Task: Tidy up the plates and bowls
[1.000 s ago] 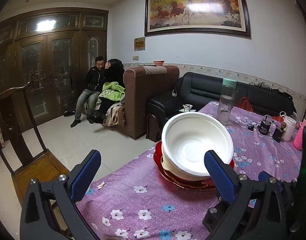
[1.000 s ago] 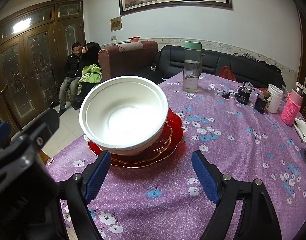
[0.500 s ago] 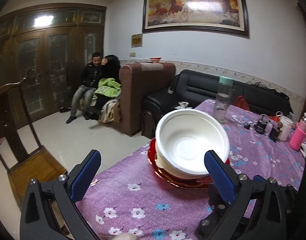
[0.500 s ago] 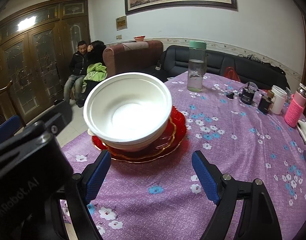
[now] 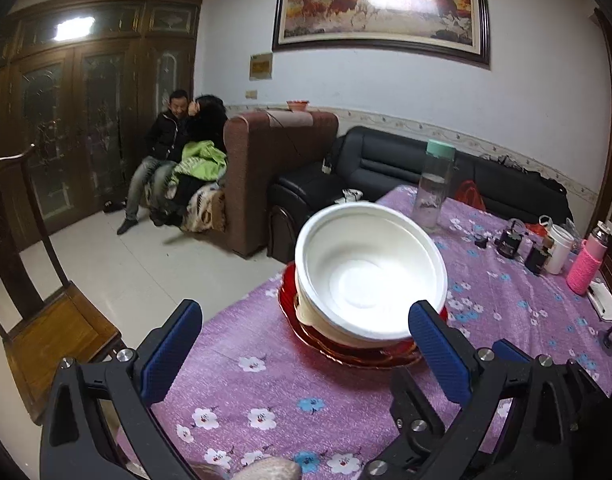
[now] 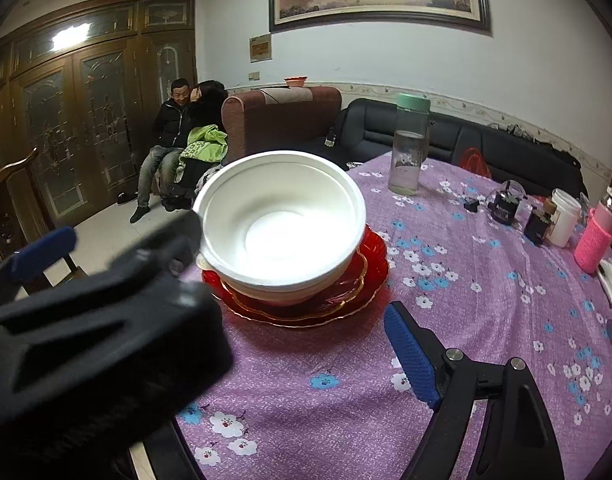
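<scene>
Left wrist view: our left tool (image 5: pixel 306 354) hangs wide open and empty, just short of the stack. White bowls (image 5: pixel 370 276) sit nested on the red plates (image 5: pixel 346 354), near the counter (image 5: pixel 266 392) edge. Stack looks done, slightly tilted toward us.

Right wrist view: right tool (image 6: pixel 290 344) shows only its right finger (image 6: pixel 410 356); the left tool body blocks the other one. That finger sits far off to the side with nothing against it, so we judge the tool open and empty. Bowls (image 6: pixel 280 220) and plates (image 6: pixel 370 264) are the same stack here. A bottle (image 6: pixel 410 148) stands beyond it, with a pink flask (image 6: pixel 594 240) and a white cup (image 6: pixel 564 216) at the far right.

Step, as we judge it: stacking finished, or the tools lining up for a two-sided lift of the whole stack. Next move would call for closing in on the plate rim from both sides, low and level, so the bowls do not slide.

Versus a second ago: the stack has not moved. The left tool has swung in front of the right camera, hiding the right tool's left finger, which showed before. Both tools stay open.
</scene>
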